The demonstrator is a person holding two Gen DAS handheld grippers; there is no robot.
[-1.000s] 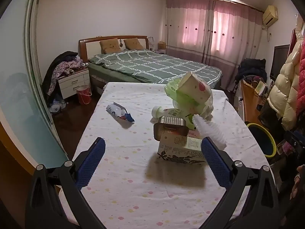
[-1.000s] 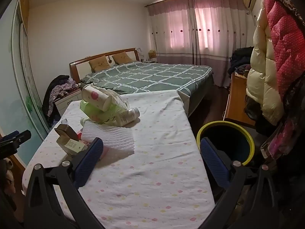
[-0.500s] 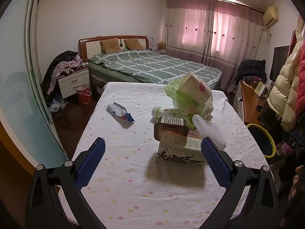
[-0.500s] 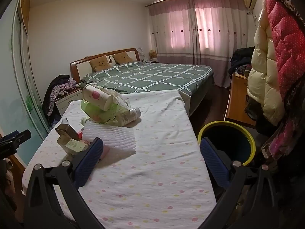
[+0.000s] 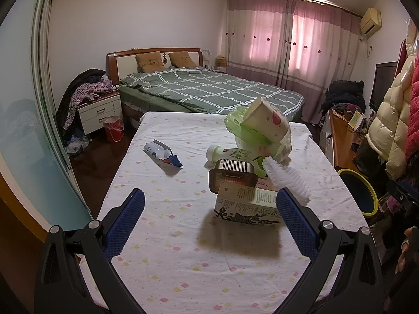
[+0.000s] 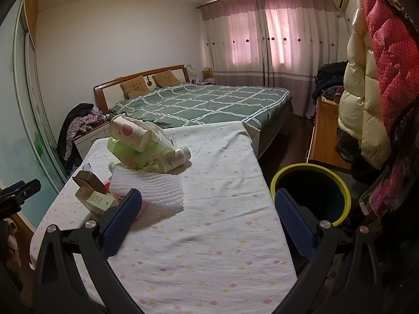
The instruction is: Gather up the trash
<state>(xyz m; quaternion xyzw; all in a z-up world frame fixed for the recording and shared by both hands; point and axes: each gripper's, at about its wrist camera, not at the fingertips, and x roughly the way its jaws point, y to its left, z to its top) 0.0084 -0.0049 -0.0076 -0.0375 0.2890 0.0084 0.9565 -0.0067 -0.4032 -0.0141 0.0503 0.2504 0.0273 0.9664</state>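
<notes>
Left gripper (image 5: 209, 204) and right gripper (image 6: 208, 204): jaws spread wide, holding nothing. Carton (image 5: 247, 205), paper cup (image 5: 267, 123) and wrapper (image 5: 162, 154) lie on the table (image 5: 170, 248); bin (image 6: 311, 191) stands beside it

From the left wrist view, we lose the right end of the carton (image 5: 246, 205) behind one blue pad, and the pink packet (image 5: 264, 182) under the white corrugated sheet (image 5: 288, 180) shows only a sliver. The bin (image 5: 362, 191) is cut by the bench (image 5: 183, 248) edge, and print on the bottle (image 5: 235, 154) is too small for us to read. On the right wrist view, the bin (image 6: 311, 196) hides its near rim behind a pad.
</notes>
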